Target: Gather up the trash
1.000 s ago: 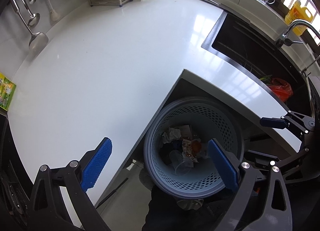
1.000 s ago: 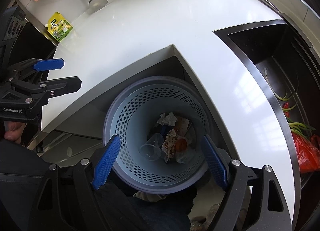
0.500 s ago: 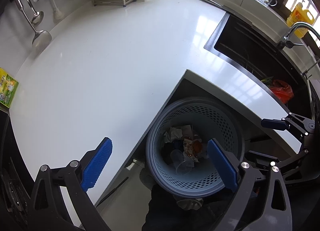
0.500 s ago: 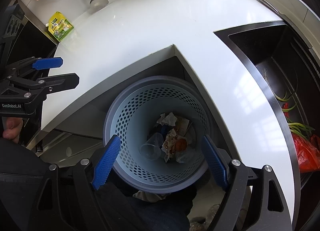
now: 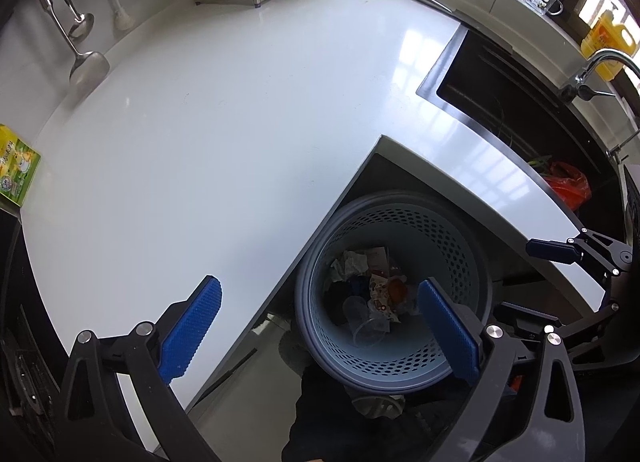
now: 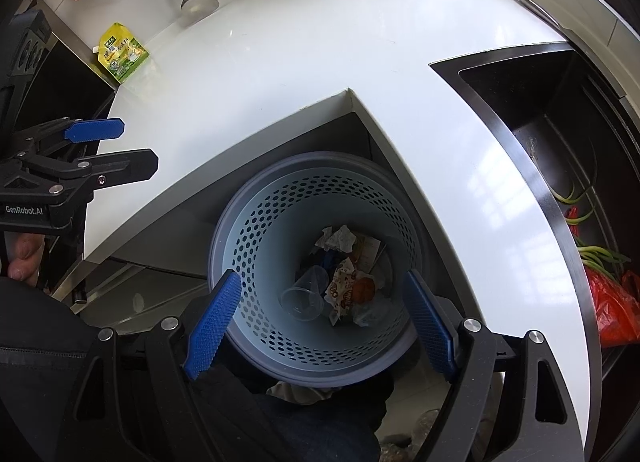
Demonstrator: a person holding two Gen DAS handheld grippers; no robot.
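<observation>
Both the left gripper [image 5: 320, 332] and right gripper [image 6: 320, 324] hang spread wide and empty above the bin [image 6: 256, 222], where the trash [image 6: 344, 282] lies: crumpled paper, wrappers, a clear cup [image 6: 302, 298]. All look light and crushable; pinch a cup rim or wrapper edge.

The left black claw with blue ribbed pads [image 5: 316, 326] is spread wide and empty. The right black, blue-padded claw [image 6: 320, 320] gapes likewise. A hand [image 6: 22, 256], probably the left, grips a handle.
</observation>
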